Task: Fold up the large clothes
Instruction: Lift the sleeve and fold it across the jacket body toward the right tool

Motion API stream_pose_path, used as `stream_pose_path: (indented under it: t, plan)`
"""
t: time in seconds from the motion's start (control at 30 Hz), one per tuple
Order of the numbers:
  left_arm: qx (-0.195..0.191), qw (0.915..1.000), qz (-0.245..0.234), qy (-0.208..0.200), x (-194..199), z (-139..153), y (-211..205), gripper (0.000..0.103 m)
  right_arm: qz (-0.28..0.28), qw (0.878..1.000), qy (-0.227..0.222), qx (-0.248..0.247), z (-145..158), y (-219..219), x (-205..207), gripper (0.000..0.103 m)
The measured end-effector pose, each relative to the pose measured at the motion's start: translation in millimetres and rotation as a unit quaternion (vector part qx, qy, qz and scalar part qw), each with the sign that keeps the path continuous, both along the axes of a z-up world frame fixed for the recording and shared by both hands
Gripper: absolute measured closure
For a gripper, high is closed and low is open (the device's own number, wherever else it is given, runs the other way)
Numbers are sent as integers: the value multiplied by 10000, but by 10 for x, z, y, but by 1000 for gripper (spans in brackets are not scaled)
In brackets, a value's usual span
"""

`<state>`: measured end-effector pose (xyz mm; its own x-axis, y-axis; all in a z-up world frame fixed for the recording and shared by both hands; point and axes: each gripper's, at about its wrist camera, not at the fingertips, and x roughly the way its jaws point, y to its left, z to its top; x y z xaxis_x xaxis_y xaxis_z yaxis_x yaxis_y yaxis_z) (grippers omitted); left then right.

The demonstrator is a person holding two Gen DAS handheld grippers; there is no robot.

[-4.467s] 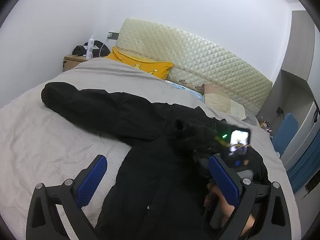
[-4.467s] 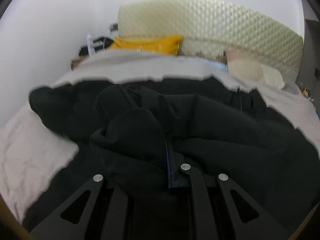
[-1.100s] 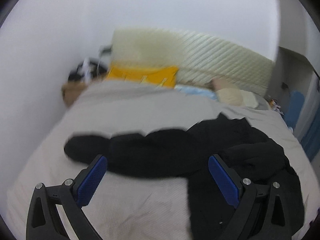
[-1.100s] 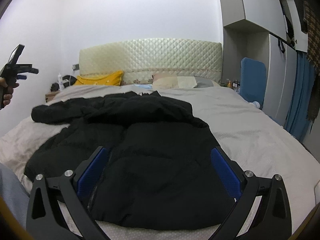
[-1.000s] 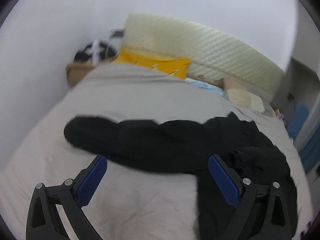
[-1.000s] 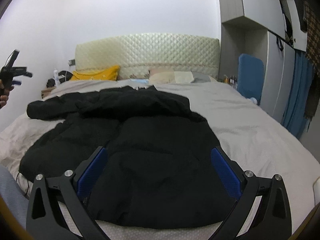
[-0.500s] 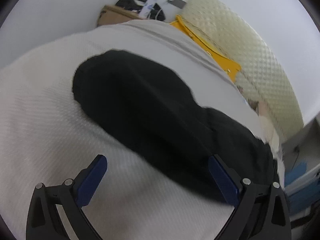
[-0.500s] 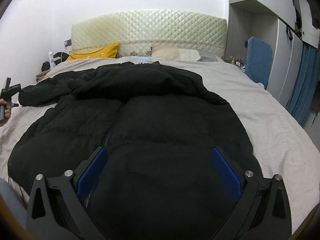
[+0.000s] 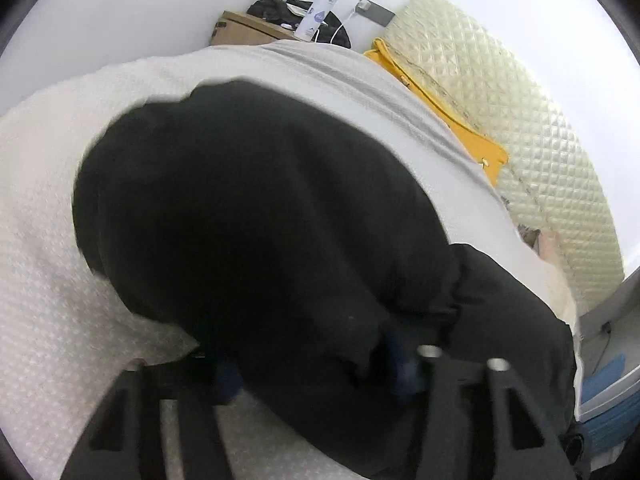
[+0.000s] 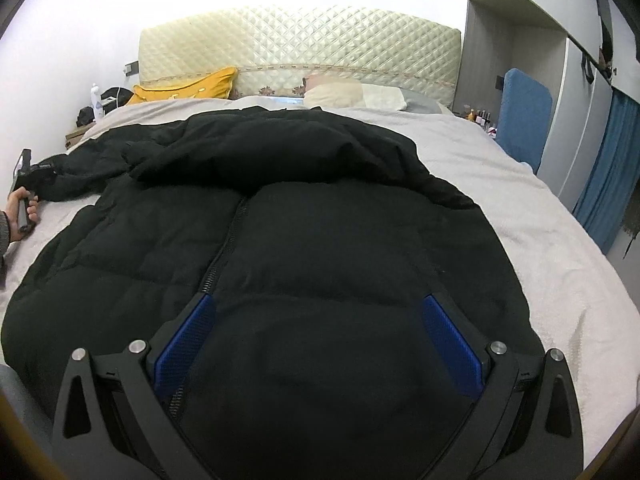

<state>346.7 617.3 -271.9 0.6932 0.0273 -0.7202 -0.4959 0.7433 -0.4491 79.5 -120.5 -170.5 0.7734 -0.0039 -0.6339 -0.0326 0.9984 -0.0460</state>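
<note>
A large black puffer jacket [image 10: 320,240] lies front up on the bed [image 10: 540,220], zipper down the middle, hood toward the headboard. Its left sleeve [image 9: 248,208] stretches out over the bedspread and fills the left wrist view. My left gripper [image 9: 312,364] is down on that sleeve with its jaws narrowed around the sleeve's bulk; the blue pads are half buried in the fabric. It also shows far left in the right wrist view [image 10: 24,176], held by a hand. My right gripper [image 10: 320,340] is open and empty, low over the jacket's lower front.
A yellow pillow [image 10: 188,84] and a beige pillow [image 10: 340,90] lie against the quilted headboard [image 10: 300,44]. A nightstand [image 9: 256,30] with a white bottle stands at the bed's far left corner. A blue chair [image 10: 524,116] and wardrobes stand on the right.
My left gripper has dropped onto the outstretched sleeve and its jaws have closed in on it. My right gripper has moved lower and closer over the jacket's front, still open.
</note>
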Motion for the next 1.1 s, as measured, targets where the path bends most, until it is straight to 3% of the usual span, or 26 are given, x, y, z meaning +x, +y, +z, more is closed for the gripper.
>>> stream_pose_path:
  t: [0.07, 0.17, 0.43, 0.6, 0.77, 0.87, 0.97, 1.1]
  plan:
    - [176, 9998, 1, 19, -32, 138, -57, 81, 9, 10000, -24, 15, 15, -18, -19, 0]
    - [404, 9992, 35, 23, -105, 371, -133, 90, 5, 9998, -109, 182, 82, -84, -96, 0]
    - [1026, 9945, 39, -181, -372, 1181, -461, 92, 225, 9986, -406, 253, 315, -76, -244, 0]
    - [1544, 9864, 5, -558, -664, 1713, -893, 92, 336, 9975, -540, 320, 430, -95, -338, 0]
    - [1606, 9830, -89, -884, -798, 2137, -1310, 93, 401, 9962, -635, 450, 527, -237, -421, 0]
    - [1927, 9755, -285, -1020, -877, 2484, -1664, 93, 453, 9948, -670, 620, 572, -325, -478, 0]
    - [2348, 9628, -394, -1282, -993, 2881, -2074, 93, 498, 9927, -733, 823, 599, -415, -549, 0]
    - [2619, 9509, -597, -1540, -1027, 3318, -2553, 93, 552, 9916, -893, 750, 703, -498, -684, 0]
